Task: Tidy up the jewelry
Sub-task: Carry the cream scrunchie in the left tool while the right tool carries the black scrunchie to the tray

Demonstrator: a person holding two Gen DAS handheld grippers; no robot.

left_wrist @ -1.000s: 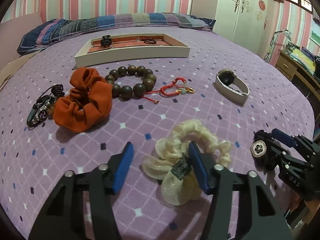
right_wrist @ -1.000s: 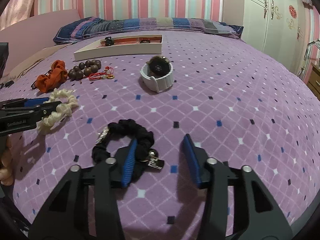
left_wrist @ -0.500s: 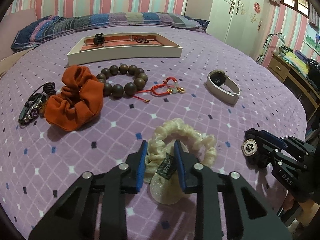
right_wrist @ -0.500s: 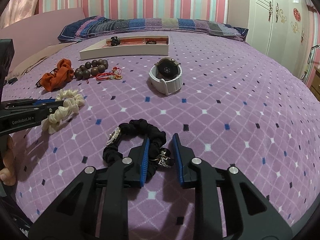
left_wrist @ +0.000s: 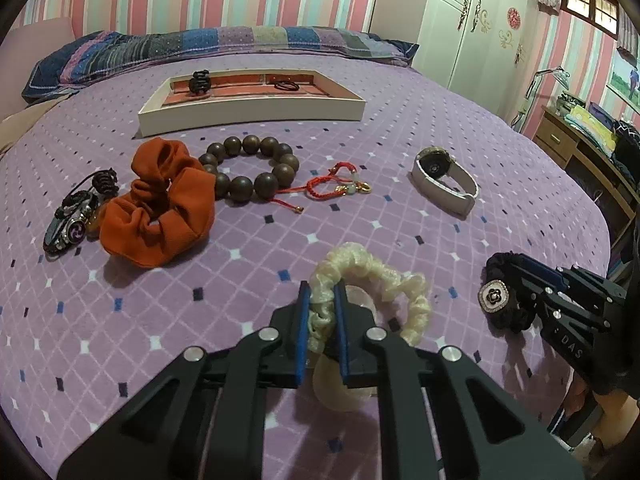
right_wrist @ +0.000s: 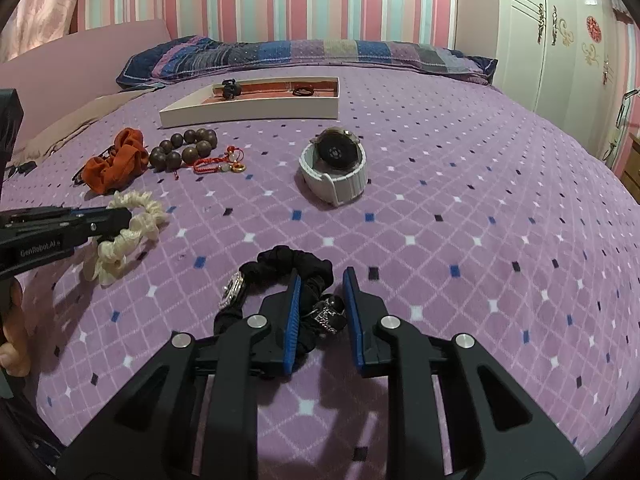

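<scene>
The left gripper (left_wrist: 320, 308) is clamping the cream scrunchie (left_wrist: 372, 280); the right gripper (right_wrist: 322, 300) is pinching the black scrunchie (right_wrist: 296, 264). Lift both clear of the bed (right_wrist: 480, 200), then carry them to the far tray (left_wrist: 252, 110).

Cream scrunchie (left_wrist: 372, 280): sheer, shiny cloth, gathered. Black scrunchie (right_wrist: 296, 266): matt cloth w/ glittery metal charms. Orange scrunchie (left_wrist: 158, 208): matt ribbed fabric. Bead bracelet (left_wrist: 252, 166), just beside the orange scrunchie: dark polished wood. Bed cover (right_wrist: 460, 208): soft, fuzzy cloth. Watch (right_wrist: 334, 170): matt white strap, metal case.
</scene>
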